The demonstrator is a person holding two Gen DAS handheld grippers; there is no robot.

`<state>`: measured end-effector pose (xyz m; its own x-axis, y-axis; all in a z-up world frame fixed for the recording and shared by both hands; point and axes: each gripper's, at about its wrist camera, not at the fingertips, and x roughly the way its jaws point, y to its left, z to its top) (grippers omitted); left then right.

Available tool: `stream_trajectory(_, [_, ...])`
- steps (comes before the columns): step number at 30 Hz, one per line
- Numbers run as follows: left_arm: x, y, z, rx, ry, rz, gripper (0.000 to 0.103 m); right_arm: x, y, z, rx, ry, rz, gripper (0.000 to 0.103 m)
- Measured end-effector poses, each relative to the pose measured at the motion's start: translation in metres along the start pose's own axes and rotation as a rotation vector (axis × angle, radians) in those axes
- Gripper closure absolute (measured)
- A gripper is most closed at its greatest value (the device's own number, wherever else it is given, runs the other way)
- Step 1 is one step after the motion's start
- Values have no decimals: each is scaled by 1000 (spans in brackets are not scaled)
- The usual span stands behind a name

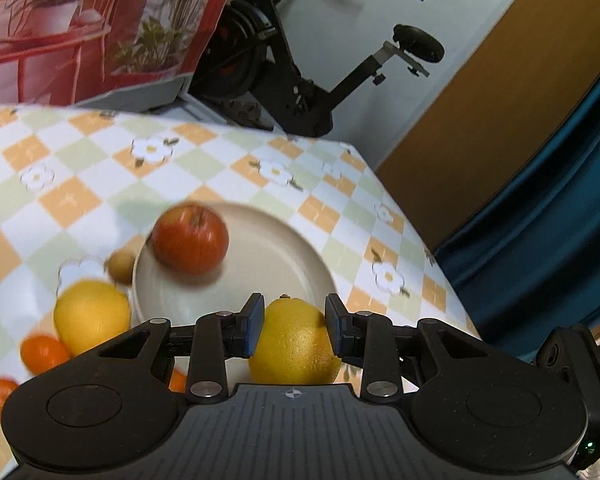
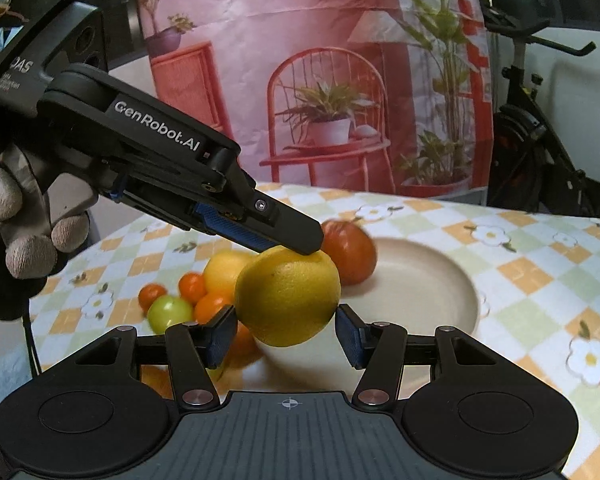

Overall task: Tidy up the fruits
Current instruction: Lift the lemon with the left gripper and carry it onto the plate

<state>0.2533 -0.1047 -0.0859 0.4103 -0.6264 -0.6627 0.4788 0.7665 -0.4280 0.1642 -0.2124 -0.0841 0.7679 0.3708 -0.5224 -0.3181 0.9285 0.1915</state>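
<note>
We pinch one lemon (image 1: pixel 294 344) in the left gripper (image 1: pixel 294 326), raised near the plate's (image 2: pixel 440 280) edge; it could slip, since only the fingertips hold it. Our right gripper (image 2: pixel 286 334) hangs spread, holding nothing. The plate holds only a red apple (image 1: pixel 190 238); another lemon (image 1: pixel 90 314) and tangerines (image 2: pixel 192 286) lie beside it

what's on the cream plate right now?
One red apple sits near the rim of the plate. The rest shows bare, but the near part is hidden behind the left gripper and its lemon.
</note>
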Motion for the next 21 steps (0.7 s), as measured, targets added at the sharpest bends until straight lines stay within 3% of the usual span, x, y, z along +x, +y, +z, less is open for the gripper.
stream_trajectory(9, [41, -8, 44, 46, -1, 23, 69, 27, -50, 34, -8, 11, -29, 53])
stream_trajectory(21, [94, 5, 73, 71, 72, 88, 69, 80, -97, 35, 32, 82, -45, 53])
